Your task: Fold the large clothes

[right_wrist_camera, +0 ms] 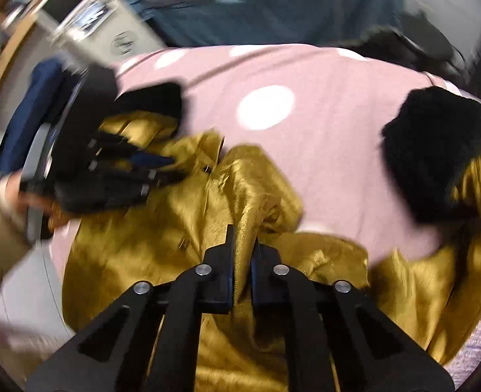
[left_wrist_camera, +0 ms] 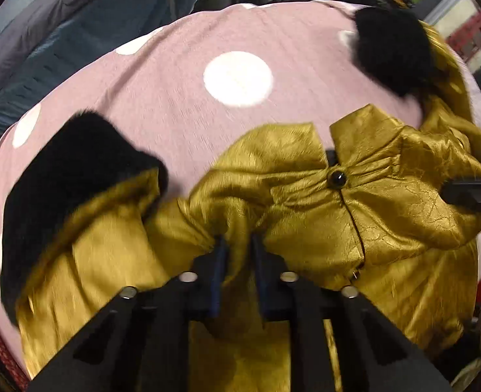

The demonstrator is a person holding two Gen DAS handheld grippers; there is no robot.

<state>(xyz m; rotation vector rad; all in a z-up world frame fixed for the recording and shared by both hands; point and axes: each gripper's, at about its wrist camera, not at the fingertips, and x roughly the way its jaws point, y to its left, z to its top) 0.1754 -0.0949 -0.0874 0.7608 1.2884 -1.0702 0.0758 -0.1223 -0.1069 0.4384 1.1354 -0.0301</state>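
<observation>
Left gripper (left_wrist_camera: 237, 245): fingers pinch a raised fold of the gold jacket (left_wrist_camera: 387, 202) beside the left sleeve. Right gripper (right_wrist_camera: 242, 245): fingers clamp a ridge of the same fabric near the collar. The jacket lies rumpled on a pink, white-dotted cloth (left_wrist_camera: 175, 75), its black fur cuffs (left_wrist_camera: 70, 170) spread to both sides.

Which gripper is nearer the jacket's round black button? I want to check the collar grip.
Left. The left gripper pinches gold fabric just below and beside the button; the right gripper grips the jacket farther away.
</observation>
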